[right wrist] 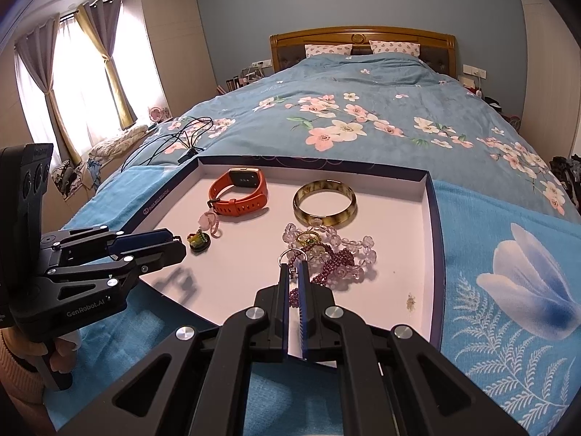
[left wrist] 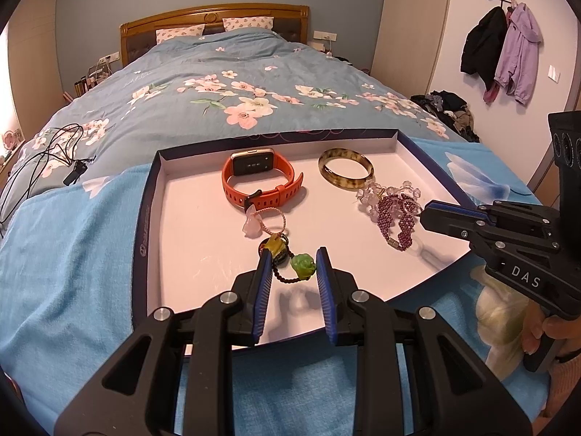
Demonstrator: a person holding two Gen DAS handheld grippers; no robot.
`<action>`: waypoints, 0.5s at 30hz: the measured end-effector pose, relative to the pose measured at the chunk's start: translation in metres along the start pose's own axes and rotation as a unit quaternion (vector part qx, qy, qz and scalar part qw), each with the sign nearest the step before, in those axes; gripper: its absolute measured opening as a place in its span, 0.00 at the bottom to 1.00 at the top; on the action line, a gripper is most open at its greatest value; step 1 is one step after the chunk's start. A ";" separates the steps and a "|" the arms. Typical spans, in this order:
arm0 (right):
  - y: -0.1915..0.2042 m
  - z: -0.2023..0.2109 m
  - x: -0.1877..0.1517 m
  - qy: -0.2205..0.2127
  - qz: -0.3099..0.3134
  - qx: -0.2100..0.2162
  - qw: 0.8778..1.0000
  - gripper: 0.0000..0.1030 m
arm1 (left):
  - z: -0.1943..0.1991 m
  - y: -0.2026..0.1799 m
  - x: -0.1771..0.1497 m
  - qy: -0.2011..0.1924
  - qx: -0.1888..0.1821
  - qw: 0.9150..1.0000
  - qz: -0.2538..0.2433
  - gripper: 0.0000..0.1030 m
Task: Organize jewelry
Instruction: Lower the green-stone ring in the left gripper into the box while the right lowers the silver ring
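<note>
Jewelry is lying spread inside a shallow box lid (left wrist: 145,196) with a white floor and dark blue walls, which is sitting on a light blue towel (left wrist: 65,254) at the foot of a bed (left wrist: 218,72) covered in a flowered quilt.

Toward the far edge of the lid, an orange smartwatch (left wrist: 261,181) is standing on its strap with the screen facing the near side. Just beside it, toward the far right corner, a mottled amber bangle (left wrist: 345,168) is lying flat. Touching the bangle's near rim, a tangle of clear and pale purple bead strands (right wrist: 345,250) is sitting near the right edge, with a dark purple beaded bracelet (left wrist: 395,223) mixed into it and a small gold piece on top.

The right gripper (right wrist: 295,272) is reaching in over the near right part of the lid, its jaws pressed together on a metal ring (right wrist: 290,256) at the end of the dark purple beaded bracelet.

The left gripper (left wrist: 293,259) is hovering over the near middle of the lid with its jaws somewhat apart. A green carved bead (left wrist: 304,265) on a dark beaded cord (left wrist: 287,279) is showing between the blue pads (left wrist: 263,287), and whether the pads are touching it I cannot tell. Just beyond them a yellow-and-black charm (left wrist: 274,247) and a pale pink stone on a pink cord (left wrist: 254,223) are lying in a line running up to the watch strap.

A black cable (left wrist: 47,152) is lying on the quilt past the far left corner of the lid.
</note>
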State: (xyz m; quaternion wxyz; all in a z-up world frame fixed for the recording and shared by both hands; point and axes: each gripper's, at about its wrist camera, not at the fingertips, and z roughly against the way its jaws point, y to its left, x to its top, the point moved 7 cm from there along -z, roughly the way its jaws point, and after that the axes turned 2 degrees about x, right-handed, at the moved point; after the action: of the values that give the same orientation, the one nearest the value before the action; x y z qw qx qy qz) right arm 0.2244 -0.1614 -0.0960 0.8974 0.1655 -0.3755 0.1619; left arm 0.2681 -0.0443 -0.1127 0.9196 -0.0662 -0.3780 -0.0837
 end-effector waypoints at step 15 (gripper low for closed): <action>-0.003 -0.007 -0.003 0.012 -0.005 -0.007 1.000 0.05 | -0.009 0.001 -0.004 0.016 0.004 1.000 0.001 0.25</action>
State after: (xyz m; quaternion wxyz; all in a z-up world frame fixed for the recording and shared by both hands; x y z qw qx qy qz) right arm 0.2281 -0.1617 -0.1030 0.9039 0.1589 -0.3646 0.1572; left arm 0.2711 -0.0447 -0.1221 0.9258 -0.0612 -0.3638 -0.0826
